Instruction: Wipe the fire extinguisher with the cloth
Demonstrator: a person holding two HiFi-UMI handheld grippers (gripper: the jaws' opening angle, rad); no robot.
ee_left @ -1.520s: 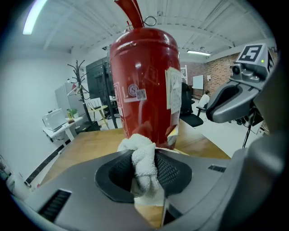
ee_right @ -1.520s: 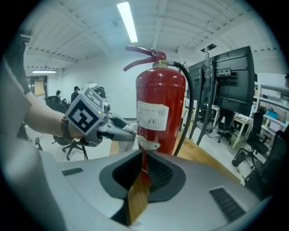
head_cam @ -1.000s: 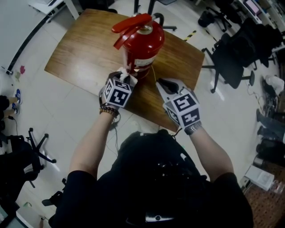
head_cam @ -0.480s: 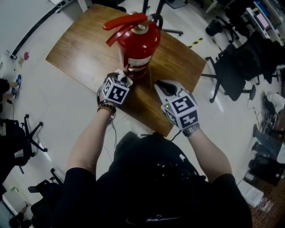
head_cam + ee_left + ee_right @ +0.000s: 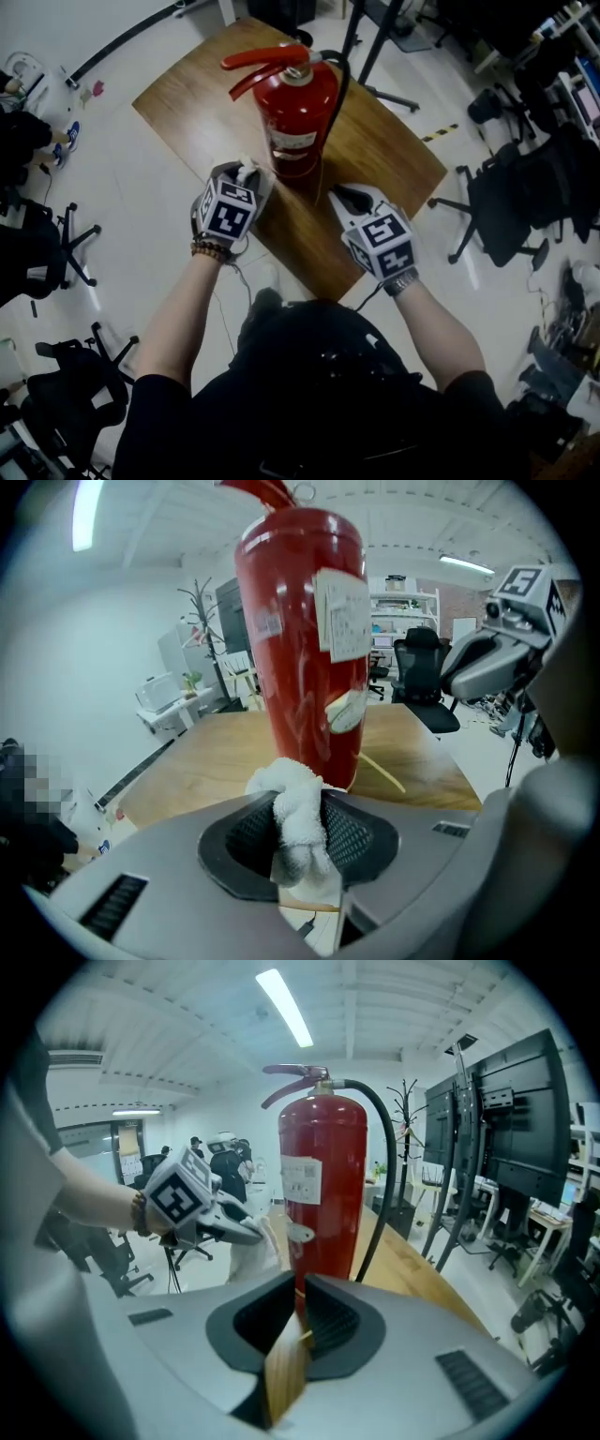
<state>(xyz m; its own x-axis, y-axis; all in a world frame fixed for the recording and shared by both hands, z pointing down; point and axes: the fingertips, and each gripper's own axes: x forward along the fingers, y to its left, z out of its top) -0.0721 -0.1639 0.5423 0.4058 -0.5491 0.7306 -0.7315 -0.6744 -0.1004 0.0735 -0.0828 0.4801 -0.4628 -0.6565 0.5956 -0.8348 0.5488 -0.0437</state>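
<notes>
Head view: red metal fire extinguisher (image 5: 298, 112) w/ black hose stood upright on the brown wooden surface (image 5: 398, 155). Left tongs (image 5: 246, 172) were just beside its base, right tongs (image 5: 343, 194) near the other side.

Left gripper view: left tongs clamped on a bunched white terry cloth (image 5: 296, 808), fire extinguisher right in front.

Right gripper view: right tongs closed w/ nothing in them, fire extinguisher ahead.

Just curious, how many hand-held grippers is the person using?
2: left hand-held gripper, holding a white cloth by the fire extinguisher; right hand-held gripper, shut and empty, beside it.
</notes>
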